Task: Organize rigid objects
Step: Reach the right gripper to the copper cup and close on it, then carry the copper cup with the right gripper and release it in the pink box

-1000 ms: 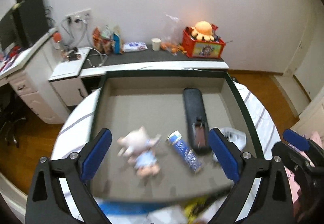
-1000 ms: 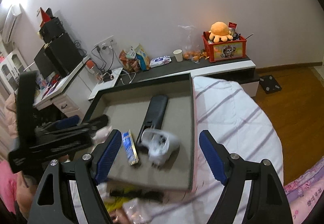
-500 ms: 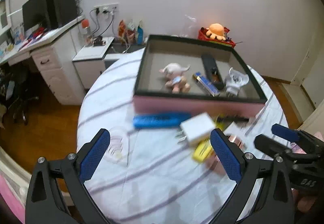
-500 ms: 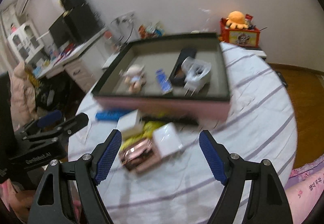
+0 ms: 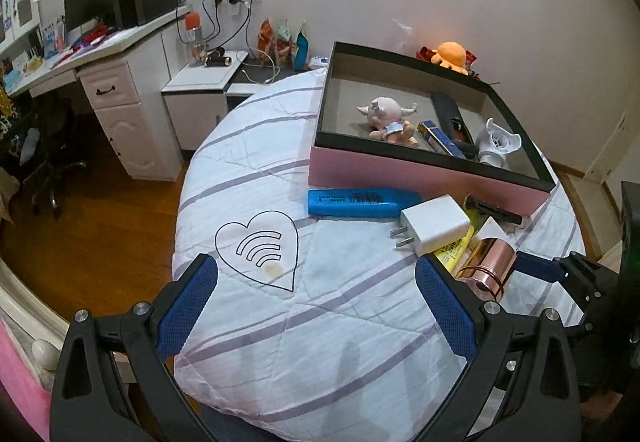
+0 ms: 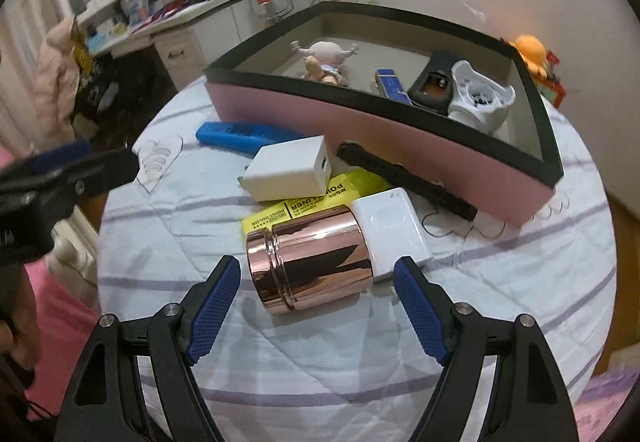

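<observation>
A pink box (image 5: 420, 176) (image 6: 400, 130) with a black rim holds a doll (image 5: 390, 118), a blue pack (image 6: 392, 84), a black remote (image 5: 450, 112) and a white device (image 6: 478, 96). In front of it lie a blue case (image 5: 362, 202), a white charger (image 6: 288, 168), a yellow pack (image 6: 316, 204), a white block (image 6: 394, 226), a black strip (image 6: 404, 182) and a rose-gold jar (image 6: 310, 248) on its side. My right gripper (image 6: 318, 306) is open, just short of the jar. My left gripper (image 5: 316, 306) is open and empty over the cloth.
The round table has a white striped cloth (image 5: 320, 342) with a heart print (image 5: 260, 248). A desk (image 5: 100, 82) and low cabinet (image 5: 208, 90) stand to the left. The right gripper shows at the right edge of the left wrist view (image 5: 560, 274).
Both grippers have pulled back from over the box towards the near side of the table. The right gripper now faces the rose-gold jar up close.
</observation>
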Motion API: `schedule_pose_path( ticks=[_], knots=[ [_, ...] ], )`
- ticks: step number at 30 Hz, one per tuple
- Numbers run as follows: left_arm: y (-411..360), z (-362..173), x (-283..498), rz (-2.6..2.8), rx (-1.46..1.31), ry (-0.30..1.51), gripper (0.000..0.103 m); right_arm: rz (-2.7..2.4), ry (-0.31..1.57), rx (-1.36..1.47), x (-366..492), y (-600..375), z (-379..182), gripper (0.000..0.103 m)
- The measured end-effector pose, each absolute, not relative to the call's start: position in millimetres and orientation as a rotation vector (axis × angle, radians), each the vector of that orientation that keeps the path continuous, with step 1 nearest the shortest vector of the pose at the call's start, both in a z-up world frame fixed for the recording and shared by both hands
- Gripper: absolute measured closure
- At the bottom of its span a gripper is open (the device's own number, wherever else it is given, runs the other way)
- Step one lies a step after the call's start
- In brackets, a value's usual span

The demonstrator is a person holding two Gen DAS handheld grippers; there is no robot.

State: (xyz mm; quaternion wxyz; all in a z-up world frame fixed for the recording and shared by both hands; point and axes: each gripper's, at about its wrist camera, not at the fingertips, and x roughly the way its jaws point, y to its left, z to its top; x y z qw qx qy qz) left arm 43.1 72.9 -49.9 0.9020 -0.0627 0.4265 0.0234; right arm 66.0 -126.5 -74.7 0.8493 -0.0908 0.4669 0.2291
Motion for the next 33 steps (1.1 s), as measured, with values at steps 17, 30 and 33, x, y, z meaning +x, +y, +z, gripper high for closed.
schedule_pose_path(
  ticks=[17,30,33],
  knots=[
    [78,-59,44,0.064,-0.140,0.904,0.002,0.568,0.987,-0.156,64,-114,-88,0.047],
    [78,-38,58,0.052,-0.125,0.855,0.002,0.570,0.882,-0.075,60,-129,-40,0.047],
    [78,-24,74,0.052,-0.121,0.816,0.002,0.564,0.838,-0.073,73,-129,-19,0.047]
  ],
)
